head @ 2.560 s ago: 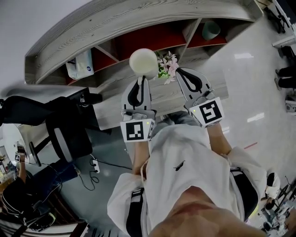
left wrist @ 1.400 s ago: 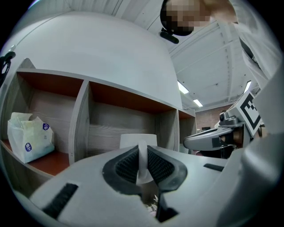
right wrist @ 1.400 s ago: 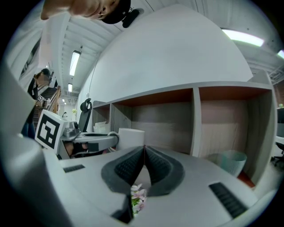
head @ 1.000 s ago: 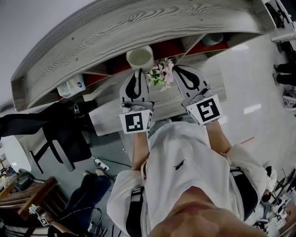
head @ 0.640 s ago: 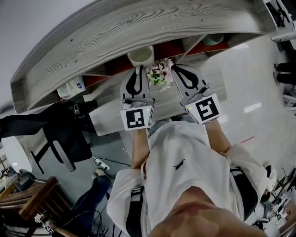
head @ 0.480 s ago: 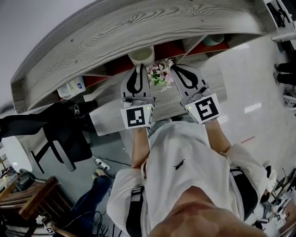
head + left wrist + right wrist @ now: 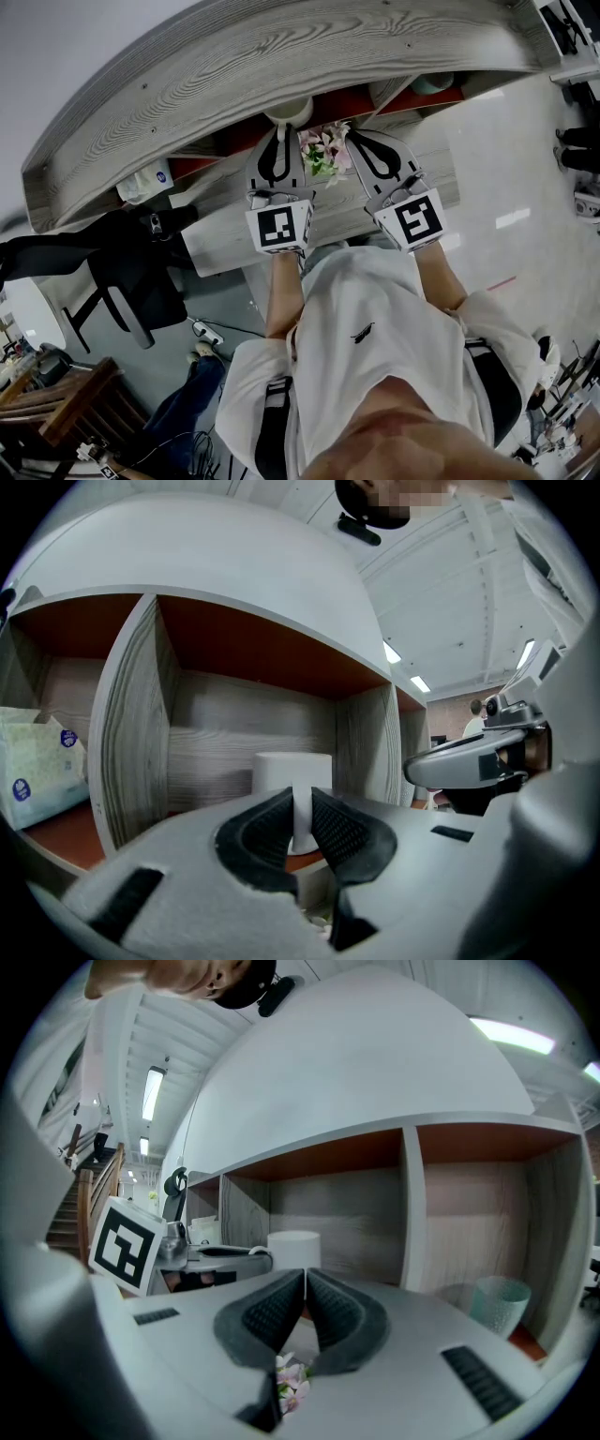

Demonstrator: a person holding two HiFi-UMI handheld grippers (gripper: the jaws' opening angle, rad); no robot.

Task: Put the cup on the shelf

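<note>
L gripper [image 7: 302, 799] is clamped on a thin upright white part of the white cylindrical cup [image 7: 292, 769]; handle or wall, can't tell which. The cup sits dead ahead of the jaws at 12 o'clock, long axis upright. It is inside the middle bay of the grey wood-grain shelf [image 7: 234, 66] w/ red-brown lining, one divider at 9 o'clock and another at 3. In the head view the cup [image 7: 289, 113] is half tucked under the shelf top. Its base looks v. near the bay floor; touching or not, can't tell. R gripper [image 7: 306, 1279] has jaws together, nothing btwn them, pink flowers [image 7: 292, 1379] below at 6 o'clock; the cup lies at its 11 o'clock. L is the nearer hand. Next, I judge: a short lowering, then let go.
</note>
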